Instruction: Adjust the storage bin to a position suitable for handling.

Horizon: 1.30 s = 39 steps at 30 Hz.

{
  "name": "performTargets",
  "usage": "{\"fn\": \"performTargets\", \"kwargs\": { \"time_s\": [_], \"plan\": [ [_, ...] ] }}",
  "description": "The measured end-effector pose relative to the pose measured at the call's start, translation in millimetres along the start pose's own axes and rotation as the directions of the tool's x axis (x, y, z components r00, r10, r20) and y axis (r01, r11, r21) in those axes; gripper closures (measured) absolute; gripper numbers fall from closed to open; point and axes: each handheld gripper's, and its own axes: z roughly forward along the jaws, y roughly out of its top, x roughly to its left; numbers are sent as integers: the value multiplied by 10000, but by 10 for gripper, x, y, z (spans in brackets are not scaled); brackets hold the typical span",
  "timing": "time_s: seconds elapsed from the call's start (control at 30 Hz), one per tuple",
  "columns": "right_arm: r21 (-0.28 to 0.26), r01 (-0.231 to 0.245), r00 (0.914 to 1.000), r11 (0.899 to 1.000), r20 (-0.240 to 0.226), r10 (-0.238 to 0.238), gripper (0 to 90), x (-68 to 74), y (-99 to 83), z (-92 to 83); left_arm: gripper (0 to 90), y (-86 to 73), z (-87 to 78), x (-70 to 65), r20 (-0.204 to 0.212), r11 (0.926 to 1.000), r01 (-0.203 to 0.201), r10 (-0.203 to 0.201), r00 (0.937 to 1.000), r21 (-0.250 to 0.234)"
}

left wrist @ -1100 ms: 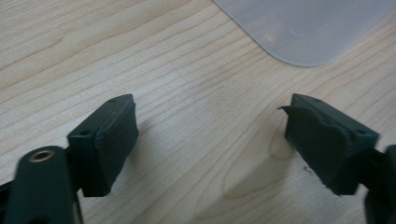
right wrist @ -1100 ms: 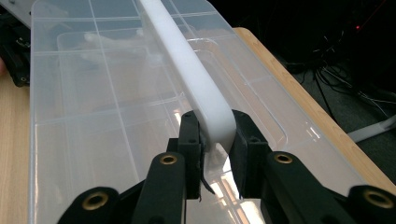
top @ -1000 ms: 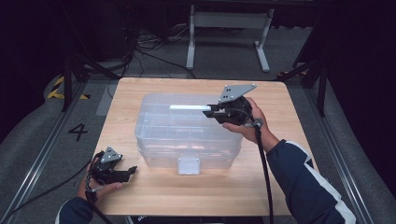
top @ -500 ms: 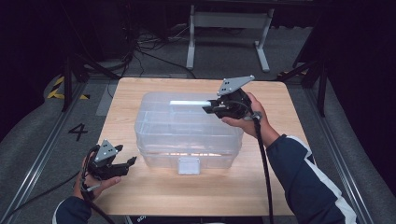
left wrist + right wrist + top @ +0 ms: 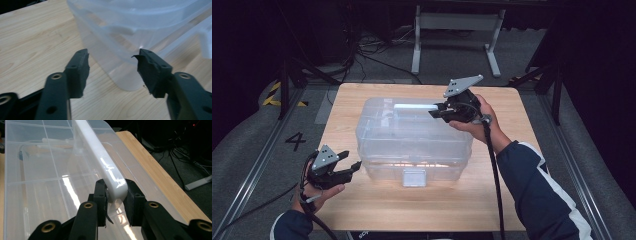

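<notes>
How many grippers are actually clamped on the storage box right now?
1. The right gripper is shut on the white handle atop the clear plastic storage box. The left gripper hangs open beside the box's front left corner, apparently not touching it.

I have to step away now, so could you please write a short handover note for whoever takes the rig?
Right gripper: shut on the white handle atop the clear plastic bin, handle raised.
Left gripper: open, empty, beside the bin's near left corner, not touching as far as I can tell.
Bin sits mid-table, lid on, front latch down.
Done: handle gripped.
Left: probably steady the bin with the left gripper, then lift or move it.
</notes>
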Motion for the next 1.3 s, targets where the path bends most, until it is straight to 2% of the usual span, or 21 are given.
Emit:
{"fn": "performTargets", "kwargs": {
  "time_s": [0.03,0.07,0.1,0.13,0.17,0.27,0.4,0.5,0.6,0.67,0.73,0.83,1.0,1.1,1.3],
  "plan": [
    [85,62,10000,9999,50,-62,739,4,13,0,563,26,-4,-5,226,9999,34,-30,9997,-165],
    [85,62,10000,9999,50,-62,739,4,13,0,603,26,-4,-5,226,9999,34,-30,9997,-165],
    [93,66,10000,9999,46,-66,738,2,15,0,603,39,1,-8,234,9997,106,-101,9997,-203],
    [79,50,10000,10000,38,-50,738,-1,13,1,670,53,7,-6,214,9997,102,-98,9997,-213],
    [67,50,10000,10000,5,-50,739,-2,10,1,706,67,12,-6,387,9994,143,-130,9992,-330],
    [52,78,10000,10000,17,-78,738,-1,8,1,760,81,16,3,596,9991,95,-70,9982,-419],
    [26,120,9999,9999,67,-120,734,4,5,1,827,87,17,-10,659,9986,-6,41,9978,-527],
    [-34,137,9997,9999,195,-136,716,13,1,4,843,97,32,-23,663,9987,-52,86,9978,-514],
    [-31,325,9969,9995,722,-322,669,77,-11,36,860,101,43,-36,506,9984,-357,378,9980,-431],
    [20,388,9932,9992,1094,-388,621,108,-19,43,863,98,38,-37,518,9985,-330,353,9980,-444],
    [-25,316,9928,9995,1154,-311,590,107,-26,27,863,104,37,-39,458,9978,-479,501,9977,-460],
    [-248,76,9921,9997,1255,-44,554,104,-50,-64,863,101,20,-41,403,9978,-486,504,9979,-451],
    [-406,0,9915,9992,1299,53,497,100,-129,-216,855,102,11,-40,272,9978,-494,506,9983,-442],
    [-787,-99,9802,9968,1962,253,456,78,-234,-441,843,108,6,-53,171,9978,-518,526,9985,-407],
    [-1380,-398,9635,9896,2571,746,437,39,-505,-796,849,136,-9,-47,176,9973,-493,503,9986,-552]
  ]
}}
